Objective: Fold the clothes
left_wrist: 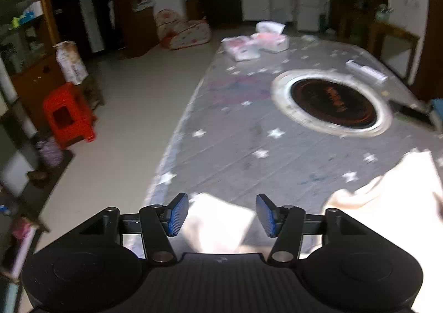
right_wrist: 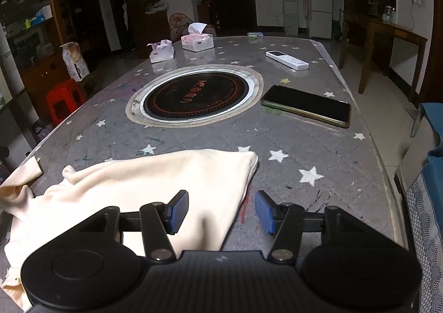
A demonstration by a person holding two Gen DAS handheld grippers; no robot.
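A cream-coloured garment [right_wrist: 155,182] lies crumpled on the grey star-patterned table [right_wrist: 318,146], at its near edge. My right gripper [right_wrist: 221,212] is open, hovering just above the garment's right corner, its left pad [right_wrist: 178,210] over the cloth. In the left wrist view a bright fold of the garment [left_wrist: 218,224] lies between and below my open left gripper [left_wrist: 221,214], near the table's left edge. More of the garment [left_wrist: 387,196] lies to the right. Neither gripper holds anything.
A round black hotplate [right_wrist: 195,94] is set in the table's middle. A phone [right_wrist: 306,105], a white remote [right_wrist: 286,59] and tissue boxes [right_wrist: 196,40] lie beyond it. A red stool [left_wrist: 67,115] stands on the floor to the left. A chair with blue cloth [right_wrist: 432,163] is at the right.
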